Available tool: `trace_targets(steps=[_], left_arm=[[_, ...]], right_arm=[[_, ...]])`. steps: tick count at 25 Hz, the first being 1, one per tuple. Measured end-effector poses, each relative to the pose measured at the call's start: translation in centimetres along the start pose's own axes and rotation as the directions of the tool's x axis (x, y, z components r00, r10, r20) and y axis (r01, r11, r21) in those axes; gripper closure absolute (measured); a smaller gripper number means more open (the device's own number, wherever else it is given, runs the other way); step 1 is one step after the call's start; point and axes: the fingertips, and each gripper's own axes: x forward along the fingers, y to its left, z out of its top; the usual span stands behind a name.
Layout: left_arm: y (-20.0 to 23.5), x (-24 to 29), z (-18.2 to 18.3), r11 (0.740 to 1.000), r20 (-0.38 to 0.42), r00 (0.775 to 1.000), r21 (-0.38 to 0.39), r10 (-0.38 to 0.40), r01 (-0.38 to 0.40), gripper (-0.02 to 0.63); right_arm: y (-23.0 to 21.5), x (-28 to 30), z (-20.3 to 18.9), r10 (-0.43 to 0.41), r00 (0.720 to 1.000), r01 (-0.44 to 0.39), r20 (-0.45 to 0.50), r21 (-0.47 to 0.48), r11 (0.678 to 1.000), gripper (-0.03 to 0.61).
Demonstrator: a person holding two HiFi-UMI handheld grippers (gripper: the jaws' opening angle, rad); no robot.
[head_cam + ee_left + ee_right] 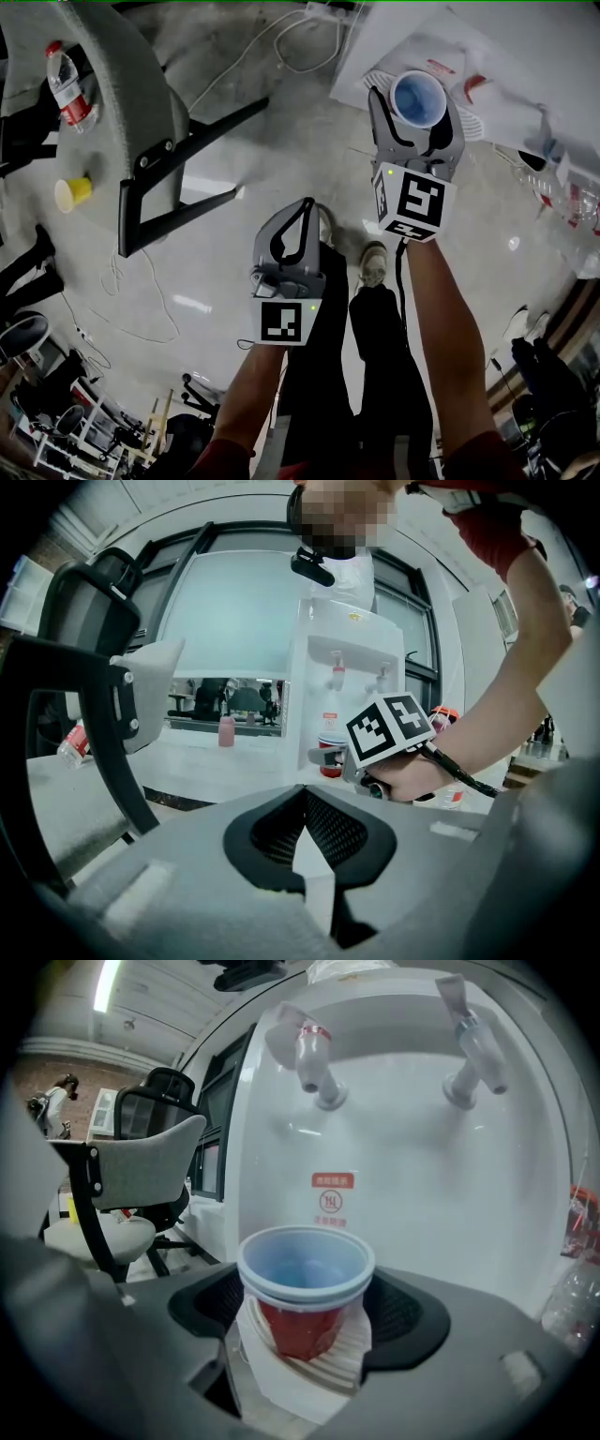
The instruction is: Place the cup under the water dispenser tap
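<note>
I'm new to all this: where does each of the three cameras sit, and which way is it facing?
Head view: on the person's head, looking steeply down; shows both forearms, legs, shoes, the left gripper and the right gripper.
Left gripper view: rides the left gripper, facing the water dispenser over its own shut jaws; shows the person's right hand.
Right gripper view: rides the right gripper, close up on the taps; its open jaws flank the cup.
Shared: all three show the cup at the dispenser.
</note>
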Motion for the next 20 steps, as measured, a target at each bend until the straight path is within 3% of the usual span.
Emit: trace_targets(steps=[7, 14, 20], left_arm=[[0.1, -0.5, 2.6, 1.000, 0.043, 0.999, 0.004, 0.030, -0.031, 0.615], [-1.9, -3.6, 6.2, 0.996, 0.055, 0.995, -0.030, 0.084, -0.082, 0.615], [-3.9, -6.2, 10.2, 0.992, 0.094, 0.987, -0.011, 0.129, -0.129, 0.615]], right_arm=[[-0.2, -3.3, -1.3, 0.015, 0.998, -0.014, -0.060, 0.005, 1.000, 0.175], [0.4, -11.8, -3.1, 0.079, 0.985, -0.079, -0.156, 0.006, 0.997, 0.175], [0.2, -17.7, 0.7, 0.130, 0.985, -0.128, -0.109, 0.024, 0.991, 0.176]])
